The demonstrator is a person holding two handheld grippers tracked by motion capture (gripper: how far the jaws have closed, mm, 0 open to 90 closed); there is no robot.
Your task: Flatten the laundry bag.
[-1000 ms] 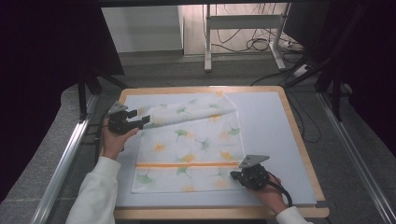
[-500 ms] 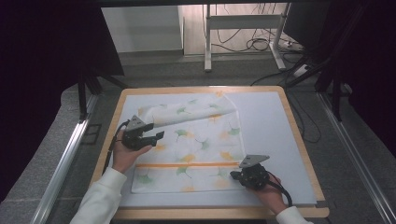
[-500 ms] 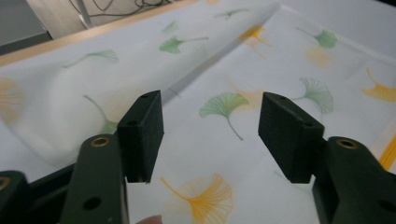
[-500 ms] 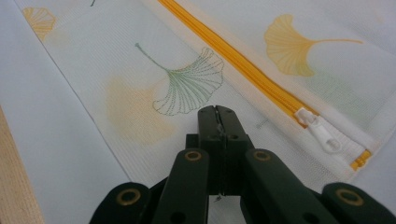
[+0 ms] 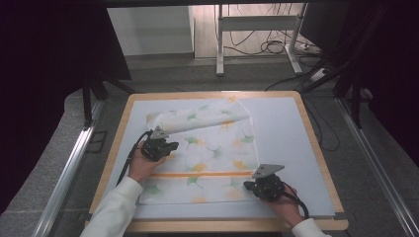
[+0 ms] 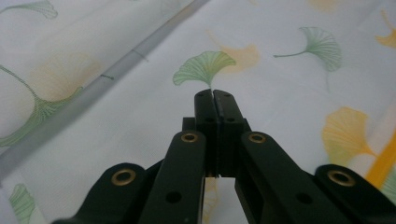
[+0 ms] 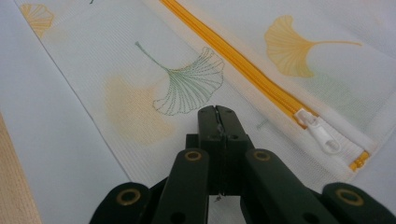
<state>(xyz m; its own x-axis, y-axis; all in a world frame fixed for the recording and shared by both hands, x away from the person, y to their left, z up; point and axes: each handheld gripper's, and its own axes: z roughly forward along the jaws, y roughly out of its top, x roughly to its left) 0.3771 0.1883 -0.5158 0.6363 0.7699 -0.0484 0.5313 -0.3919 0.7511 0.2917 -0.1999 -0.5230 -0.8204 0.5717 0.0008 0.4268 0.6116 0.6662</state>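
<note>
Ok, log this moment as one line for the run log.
left tool: just closed, over laundry bag | right tool: shut on bag's near right corner | far left corner folded over

Nothing to read anywhere here: no words, no labels, no brand marks and no numbers on show. The white mesh laundry bag (image 5: 202, 148) with its green and orange ginkgo-leaf print and orange zip carries only that leaf pattern, no lettering, and its white zip pull (image 7: 323, 134) looks blank. The pale blue mat on the wood-rimmed desk (image 5: 316, 148) is plain too, with no writing on it.
</note>
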